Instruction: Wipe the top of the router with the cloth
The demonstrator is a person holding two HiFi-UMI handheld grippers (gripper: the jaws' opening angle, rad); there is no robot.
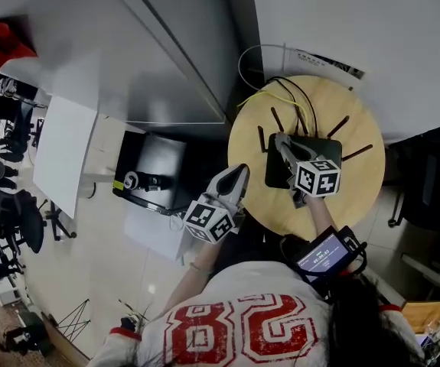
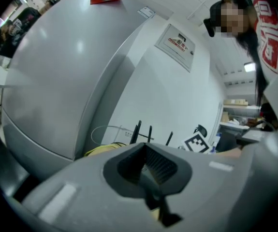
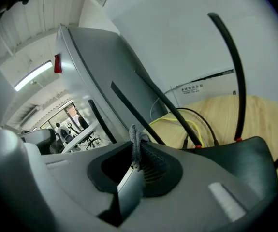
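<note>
Fingers of the left gripper (image 1: 239, 173) are pressed together with nothing between them; its own view (image 2: 146, 153) shows the dark pads meeting on empty air. That gripper hovers at the left rim of the round wooden worktop (image 1: 357, 201), apart from the router (image 1: 327, 145).

Far left in the head view, office chairs (image 1: 13, 212) stand on a pale floor, with a red object (image 1: 5, 40) on a grey surface above them. Nearer the middle, a white panel (image 1: 63, 151) and a black box (image 1: 154, 167) lie beside the worktop.

On the worktop sits the black router, its thin antennas (image 1: 355, 153) splayed outward. A yellow cable (image 1: 269, 96) and black cables run from its far side, and a white cable (image 1: 249, 61) loops against the wall behind.

Over the router's top is the right gripper (image 1: 283, 140), angled toward the far edge. Its fingers are clamped on the cloth (image 3: 135, 138) – a grey, ribbed fold that pokes up between the pads in the right gripper view (image 3: 138, 151). Whether the cloth touches the router's top cannot be told. In that view the router (image 3: 242, 161) lies just past the gripper, one antenna (image 3: 230, 57) rising in a curve, with the yellow cable (image 3: 177, 123) on the light wood (image 3: 259, 112) behind.

At the bottom of the head view is the person's white shirt with red digits (image 1: 242, 327) – and a small lit screen (image 1: 323, 254) on the right forearm.
</note>
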